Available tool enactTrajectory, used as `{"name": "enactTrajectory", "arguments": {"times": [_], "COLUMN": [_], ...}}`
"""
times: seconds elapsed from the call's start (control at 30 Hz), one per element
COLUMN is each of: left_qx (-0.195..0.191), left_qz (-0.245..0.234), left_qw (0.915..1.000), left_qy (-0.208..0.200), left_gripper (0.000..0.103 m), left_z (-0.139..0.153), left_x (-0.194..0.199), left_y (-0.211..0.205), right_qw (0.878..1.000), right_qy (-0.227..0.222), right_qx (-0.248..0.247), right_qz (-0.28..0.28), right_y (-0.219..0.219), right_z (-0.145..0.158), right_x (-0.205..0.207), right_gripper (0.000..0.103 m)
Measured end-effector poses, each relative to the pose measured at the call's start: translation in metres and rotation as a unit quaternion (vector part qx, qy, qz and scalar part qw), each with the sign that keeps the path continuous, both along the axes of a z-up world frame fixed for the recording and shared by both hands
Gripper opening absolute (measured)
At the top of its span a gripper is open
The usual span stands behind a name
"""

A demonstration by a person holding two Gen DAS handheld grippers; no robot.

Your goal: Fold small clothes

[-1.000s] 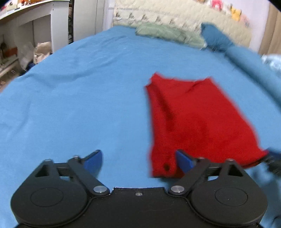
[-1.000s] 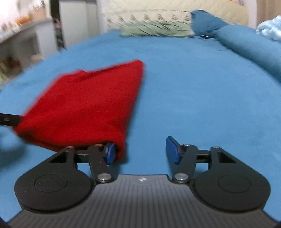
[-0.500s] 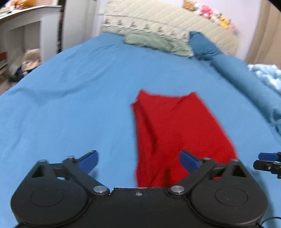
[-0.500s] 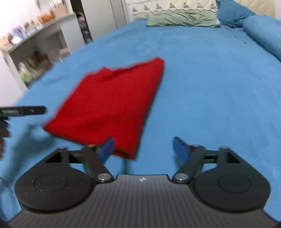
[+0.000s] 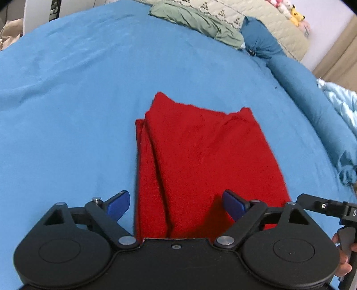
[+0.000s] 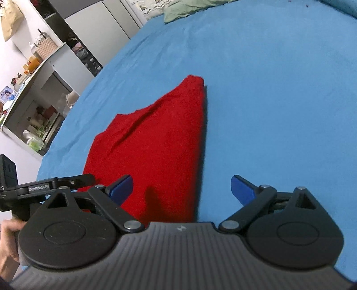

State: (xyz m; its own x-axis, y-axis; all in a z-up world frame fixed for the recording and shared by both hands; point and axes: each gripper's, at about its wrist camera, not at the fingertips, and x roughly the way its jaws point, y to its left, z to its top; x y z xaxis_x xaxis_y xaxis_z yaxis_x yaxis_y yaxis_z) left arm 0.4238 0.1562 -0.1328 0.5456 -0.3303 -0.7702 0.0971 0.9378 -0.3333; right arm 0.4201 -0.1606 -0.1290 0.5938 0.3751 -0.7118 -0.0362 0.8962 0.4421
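A bedroom, with a wide bed under a blue sheet (image 5: pixel 78 100) filling both views. A small red garment (image 5: pixel 200 156) lies flat on the sheet toward the bed's near edge, already folded into a rough rectangle with layered edges showing along its left side. It looks soft, light and limp, likely to sag and slide apart when lifted, so its near corners or the layered left edge seem the best places to pinch.

The left gripper (image 5: pixel 176 204) hovers over the garment's near edge, fingers spread wide and holding nothing. The right gripper (image 6: pixel 181 188) sits just beside it, over the near right corner, also spread and empty.

At the far edge lie a green pillow (image 5: pixel 198 21), a beige quilted headboard cushion (image 5: pixel 267 22) and a blue bolster (image 5: pixel 296 75). Shelves (image 6: pixel 38 93) stand off the left side. Nothing lies between the grippers and the garment.
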Motion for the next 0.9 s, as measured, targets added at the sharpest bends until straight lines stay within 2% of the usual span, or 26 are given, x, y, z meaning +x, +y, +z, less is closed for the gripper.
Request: {"name": "enactTrajectory", "arguments": {"times": [0.3,0.37,0.4,0.43,0.47,0.5,0.53,0.57,0.63,0.83,0.9], "left_qx": [0.012,0.015,0.015,0.016,0.016,0.008,0.001,-0.005,-0.006,0.011,0.002], "left_qz": [-0.019,-0.023,-0.023,-0.023,-0.025,-0.03,-0.03,-0.029,-0.023,-0.047,-0.05], "left_qw": [0.9997,0.9995,0.9994,0.9994,0.9993,0.9994,0.9994,0.9995,0.9996,0.9974,0.9968], "left_qy": [-0.014,-0.018,-0.019,-0.02,-0.021,-0.018,-0.014,-0.012,-0.016,-0.053,-0.062], "left_gripper": [0.092,0.091,0.089,0.084,0.074,0.068,0.056,0.044,0.028,0.025,0.025], "left_z": [-0.011,-0.012,-0.013,-0.013,-0.013,-0.013,-0.012,-0.01,-0.003,0.04,0.058], "left_x": [0.007,0.009,0.008,0.008,0.009,0.009,0.008,0.009,0.006,-0.022,-0.041], "left_y": [-0.006,-0.007,-0.007,-0.007,-0.009,-0.009,-0.01,-0.011,-0.011,-0.032,-0.04], "right_qw": [1.0,1.0,0.999,0.999,0.999,0.999,0.999,0.999,0.999,0.998,0.997], "right_qy": [0.019,0.016,0.018,0.023,0.026,0.025,0.022,0.016,0.003,-0.033,-0.045], "right_qx": [0.015,0.016,0.024,0.034,0.037,0.034,0.033,0.03,0.029,0.048,0.054], "right_qz": [0.014,0.022,0.027,0.03,0.025,0.023,0.024,0.025,0.027,0.029,0.033], "right_y": [0.009,0.013,0.015,0.016,0.017,0.019,0.021,0.022,0.024,0.014,0.003], "right_z": [-0.026,-0.027,-0.028,-0.028,-0.028,-0.027,-0.027,-0.024,-0.017,0.033,0.055], "right_x": [0.021,0.024,0.026,0.028,0.029,0.029,0.029,0.028,0.025,-0.001,-0.022], "right_gripper": [0.101,0.092,0.08,0.07,0.069,0.063,0.054,0.051,0.041,0.038,0.038]}}
